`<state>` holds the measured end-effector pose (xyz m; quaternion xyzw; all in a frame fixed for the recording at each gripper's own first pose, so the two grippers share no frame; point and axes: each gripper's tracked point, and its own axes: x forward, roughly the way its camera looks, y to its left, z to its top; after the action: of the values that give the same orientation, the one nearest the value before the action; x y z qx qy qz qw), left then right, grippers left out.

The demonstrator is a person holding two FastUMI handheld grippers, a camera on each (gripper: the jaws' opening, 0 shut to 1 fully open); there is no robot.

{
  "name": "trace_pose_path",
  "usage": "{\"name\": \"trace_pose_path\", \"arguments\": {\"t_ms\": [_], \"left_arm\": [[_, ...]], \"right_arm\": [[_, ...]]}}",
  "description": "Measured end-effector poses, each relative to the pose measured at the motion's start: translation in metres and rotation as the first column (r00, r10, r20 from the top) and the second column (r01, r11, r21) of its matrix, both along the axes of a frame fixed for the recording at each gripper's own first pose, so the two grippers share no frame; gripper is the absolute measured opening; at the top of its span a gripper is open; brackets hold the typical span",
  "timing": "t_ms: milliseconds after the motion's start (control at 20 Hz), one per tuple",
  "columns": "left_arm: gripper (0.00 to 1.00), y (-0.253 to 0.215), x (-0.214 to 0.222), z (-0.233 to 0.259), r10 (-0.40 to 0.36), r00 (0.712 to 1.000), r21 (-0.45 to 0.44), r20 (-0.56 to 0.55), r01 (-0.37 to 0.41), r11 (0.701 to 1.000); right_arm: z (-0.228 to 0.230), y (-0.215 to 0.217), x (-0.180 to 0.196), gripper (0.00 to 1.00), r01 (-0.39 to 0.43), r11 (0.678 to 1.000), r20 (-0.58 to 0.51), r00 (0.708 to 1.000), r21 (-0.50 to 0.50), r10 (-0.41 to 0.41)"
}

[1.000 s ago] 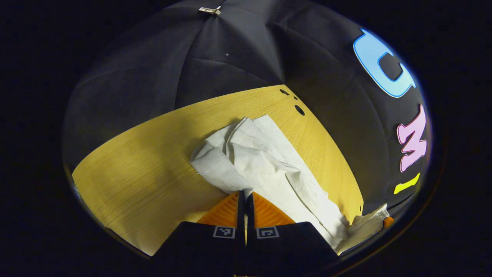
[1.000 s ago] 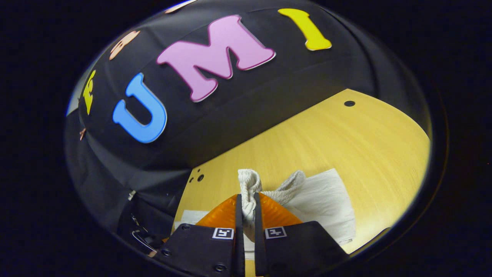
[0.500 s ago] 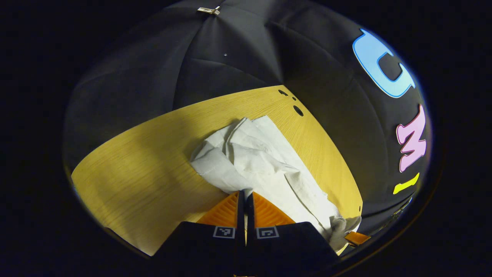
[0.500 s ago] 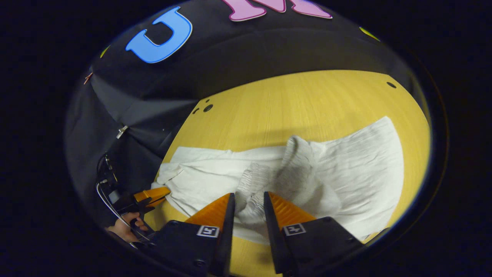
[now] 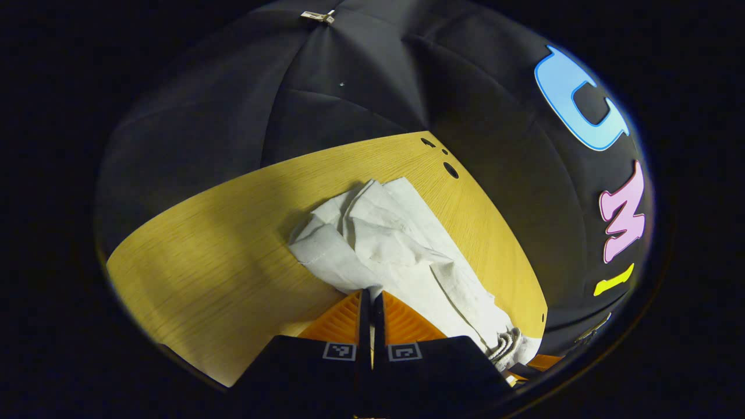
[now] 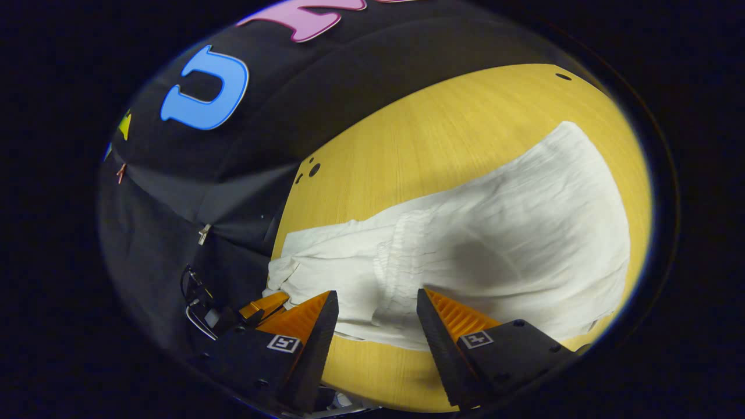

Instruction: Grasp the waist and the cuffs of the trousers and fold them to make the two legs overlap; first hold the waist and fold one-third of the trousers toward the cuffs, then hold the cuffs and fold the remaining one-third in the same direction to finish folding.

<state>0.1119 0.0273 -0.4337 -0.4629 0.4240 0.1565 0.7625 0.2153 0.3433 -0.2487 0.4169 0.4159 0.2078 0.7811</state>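
The left hand-held gripper (image 5: 371,297) has its jaws pressed together on a fold of the white trousers (image 5: 396,244) at the cuff end; the cloth rises crumpled just ahead of its fingertips and trails away to its right, down toward the frame's lower edge; the wooden tabletop (image 5: 215,256) spreads bare to its left and ahead, with a few small holes (image 5: 451,169) near the far corner; the black booth wall (image 5: 326,87) stands behind, a metal clip (image 5: 318,16) pinned at its top.

In the right gripper view, the right hand-held gripper (image 6: 375,305) stands wide, its jaws well apart and holding nothing; the trousers (image 6: 500,244) lie flat on the tabletop (image 6: 419,151) directly ahead of it, stretching from far left to far right; the gathered waistband (image 6: 396,262) lies folded over the legs, just beyond the gap between its fingers; the near edge of the cloth runs between the two fingertips; bare tabletop shows beneath the jaws. To its lower left, the left hand-held gripper (image 6: 265,304) sits at the cuff end of the trousers, touching the cloth, with cables (image 6: 195,302) beside it against the wall.
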Motion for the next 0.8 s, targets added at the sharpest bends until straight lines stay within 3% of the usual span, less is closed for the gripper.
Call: {"name": "trace_pose_path", "arguments": {"t_ms": [150,400,650,800], "left_arm": [[0.06,0.0,0.01,0.011,-0.031,0.999,0.053,0.023,0.03,0.998],[0.06,-0.011,0.058,0.069,-0.149,0.971,0.187,0.188,0.113,0.976],[0.05,-0.067,0.104,0.133,-0.284,0.903,0.271,0.322,0.2,0.942],[0.05,-0.118,0.122,0.169,-0.362,0.848,0.282,0.388,0.265,0.922]], "right_arm": [[0.003,-0.059,0.0,0.84,0.086,0.996,0.005,0.996,0.022,-0.086],[-0.003,-0.152,-0.007,0.84,0.217,0.975,-0.008,0.976,0.041,-0.217],[-0.012,-0.221,-0.016,0.84,0.327,0.943,-0.029,0.945,0.063,-0.325],[-0.015,-0.245,-0.023,0.83,0.362,0.93,-0.036,0.932,0.061,-0.36]]}}
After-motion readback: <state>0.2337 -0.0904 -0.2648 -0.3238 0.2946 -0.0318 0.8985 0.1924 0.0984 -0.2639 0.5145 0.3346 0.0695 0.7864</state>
